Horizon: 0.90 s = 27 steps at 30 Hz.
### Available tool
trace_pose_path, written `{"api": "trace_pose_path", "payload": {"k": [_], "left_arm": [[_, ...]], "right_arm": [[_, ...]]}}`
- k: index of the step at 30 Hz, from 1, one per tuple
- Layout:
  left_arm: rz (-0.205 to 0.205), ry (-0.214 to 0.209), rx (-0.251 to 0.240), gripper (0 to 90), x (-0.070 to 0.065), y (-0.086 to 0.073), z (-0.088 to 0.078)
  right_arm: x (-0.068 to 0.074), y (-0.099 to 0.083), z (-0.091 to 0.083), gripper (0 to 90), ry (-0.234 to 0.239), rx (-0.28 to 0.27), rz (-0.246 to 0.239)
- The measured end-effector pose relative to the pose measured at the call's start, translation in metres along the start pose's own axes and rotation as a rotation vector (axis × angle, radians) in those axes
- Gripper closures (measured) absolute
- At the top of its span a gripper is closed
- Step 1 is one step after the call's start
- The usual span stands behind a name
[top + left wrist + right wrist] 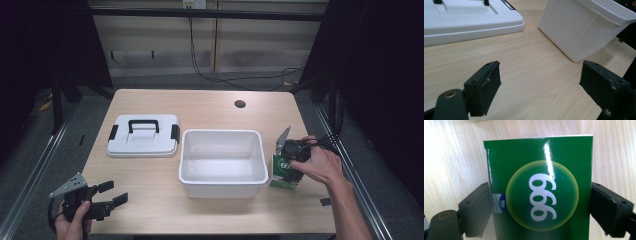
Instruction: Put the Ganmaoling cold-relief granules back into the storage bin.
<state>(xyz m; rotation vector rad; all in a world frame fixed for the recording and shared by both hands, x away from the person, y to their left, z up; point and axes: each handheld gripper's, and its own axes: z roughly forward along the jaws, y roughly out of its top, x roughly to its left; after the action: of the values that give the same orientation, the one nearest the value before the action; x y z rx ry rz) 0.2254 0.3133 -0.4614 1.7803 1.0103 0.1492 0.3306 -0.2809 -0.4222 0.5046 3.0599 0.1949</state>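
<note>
Box (284, 172), green with a white 999 in a ring on its face (541, 195): just right of the tub (221, 133), down on the table (210, 107), near the tub's front corner. Clamped across its width by the right gripper (287, 169), to judge from the right gripper view (540, 205): one pad hard against each side edge, no gap to be seen on either side.

Judged as the step in hand: gripping the box for a lift over the tub's right wall.
- Squeeze only enough to hold; thin card, likely to buckle under a hard pinch.
- Keep both pads flat on the side edges, not on the corners, and level with each other, to stop any twist.
- Lift straight up first, clear above the rim, then carry across toward the tub's middle.
- Lower well inside before letting go, away from the walls.

Left gripper (114, 193): well to the front and left of the tub, jaws wide apart above bare wood (540, 87), holding nothing.

Tub (579, 32): white, open-topped, nothing inside, floor bare. Lid (142, 145) off and lying flat just left of the tub, black handle and side clips up (461, 20).
</note>
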Motion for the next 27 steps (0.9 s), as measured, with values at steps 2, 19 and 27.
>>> {"api": "trace_pose_path", "payload": {"k": [2, 19, 27], "left_arm": [[-0.001, 0.002, 0.0, 16.5, 0.0, 0.0, 0.0], [0.004, -0.002, 0.003, 16.8, 0.0, 0.0, 0.001], [0.006, 0.0, 0.005, 16.8, 0.0, 0.0, 0.0]], "right_arm": [[0.0, 0.001, 0.001, 12.7, 0.003, 0.012, 0.009], [-0.005, 0.006, 0.006, 13.1, 0.043, 0.056, 0.021], [-0.002, 0.006, 0.009, 15.4, 0.026, 0.068, 0.046]]}}
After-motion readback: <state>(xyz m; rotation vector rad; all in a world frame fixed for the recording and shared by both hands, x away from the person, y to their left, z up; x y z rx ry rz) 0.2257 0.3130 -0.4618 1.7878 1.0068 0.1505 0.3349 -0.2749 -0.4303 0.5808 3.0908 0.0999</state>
